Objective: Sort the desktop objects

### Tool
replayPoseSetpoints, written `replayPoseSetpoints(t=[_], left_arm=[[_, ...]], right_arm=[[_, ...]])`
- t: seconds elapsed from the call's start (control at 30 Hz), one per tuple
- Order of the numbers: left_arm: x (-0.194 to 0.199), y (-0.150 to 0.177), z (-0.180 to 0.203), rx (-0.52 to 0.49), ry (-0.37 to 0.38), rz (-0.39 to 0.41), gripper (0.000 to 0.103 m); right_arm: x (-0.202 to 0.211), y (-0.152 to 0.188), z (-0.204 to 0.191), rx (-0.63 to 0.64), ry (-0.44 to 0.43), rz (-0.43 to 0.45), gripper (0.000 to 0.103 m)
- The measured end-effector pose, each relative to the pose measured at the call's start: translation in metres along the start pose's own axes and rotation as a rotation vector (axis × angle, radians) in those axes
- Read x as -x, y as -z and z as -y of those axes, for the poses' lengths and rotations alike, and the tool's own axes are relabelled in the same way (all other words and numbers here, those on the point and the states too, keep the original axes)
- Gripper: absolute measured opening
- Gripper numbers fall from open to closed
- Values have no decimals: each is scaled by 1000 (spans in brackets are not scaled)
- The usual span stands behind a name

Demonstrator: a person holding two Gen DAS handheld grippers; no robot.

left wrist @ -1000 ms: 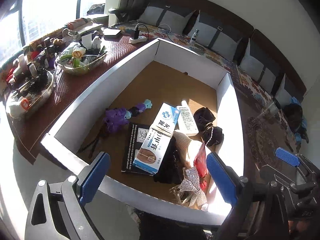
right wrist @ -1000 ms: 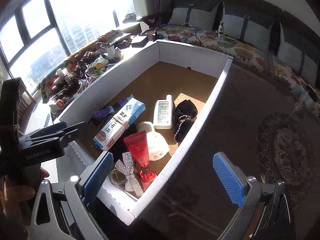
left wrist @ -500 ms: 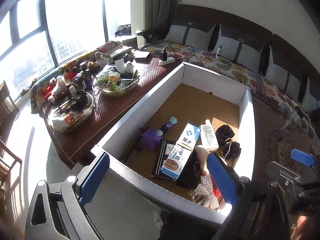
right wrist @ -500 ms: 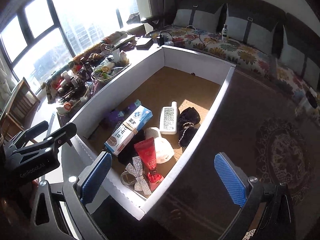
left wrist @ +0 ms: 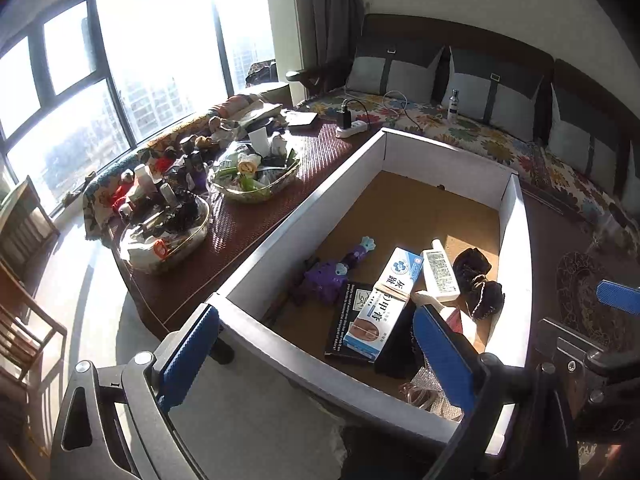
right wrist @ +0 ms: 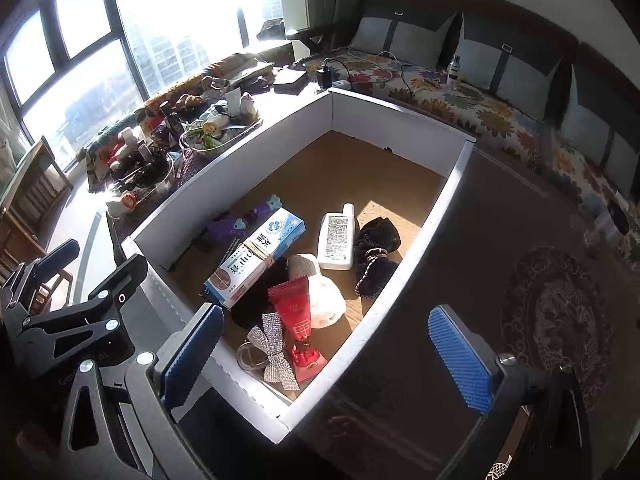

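Note:
A white-walled box (left wrist: 304,216) with a brown floor holds the objects: a blue-and-white carton (left wrist: 384,300), a white bottle (left wrist: 440,276), a purple toy (left wrist: 324,276), a black booklet (left wrist: 348,316) and dark fabric pieces (left wrist: 476,276). The right wrist view also shows a red tube (right wrist: 294,308), a silver bow (right wrist: 274,352) and a white pouch (right wrist: 324,296) in the near corner. My left gripper (left wrist: 316,360) hangs open above the box's near wall. Over the near right corner, my right gripper (right wrist: 326,360) is open too. Neither touches anything.
Left of the box, a brown table carries two glass bowls (left wrist: 164,236) (left wrist: 252,176) full of small items and a power strip (left wrist: 352,128). A floral sofa (left wrist: 480,136) runs behind. A patterned rug (right wrist: 556,320) lies to the right, and a wooden chair (left wrist: 20,240) stands far left.
Both grippers have drawn back and up from the box, so more of the room shows. Both have stayed open, and the objects in the box have not moved.

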State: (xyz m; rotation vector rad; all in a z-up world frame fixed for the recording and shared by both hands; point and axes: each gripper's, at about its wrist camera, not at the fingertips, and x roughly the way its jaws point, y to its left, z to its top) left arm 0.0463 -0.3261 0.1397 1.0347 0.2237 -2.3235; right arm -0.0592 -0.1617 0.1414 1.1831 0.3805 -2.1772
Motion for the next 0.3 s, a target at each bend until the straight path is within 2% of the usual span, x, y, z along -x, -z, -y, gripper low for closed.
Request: replayPoseSetpoints(t=[0.13, 0.3], left_arm=[[-5, 2, 1, -7, 3, -16, 99], [-3, 5, -3, 33, 21, -7, 99]], right_arm=[[-1, 0, -5, 19, 8, 2, 103], [-1, 1, -1, 7, 15, 2, 103]])
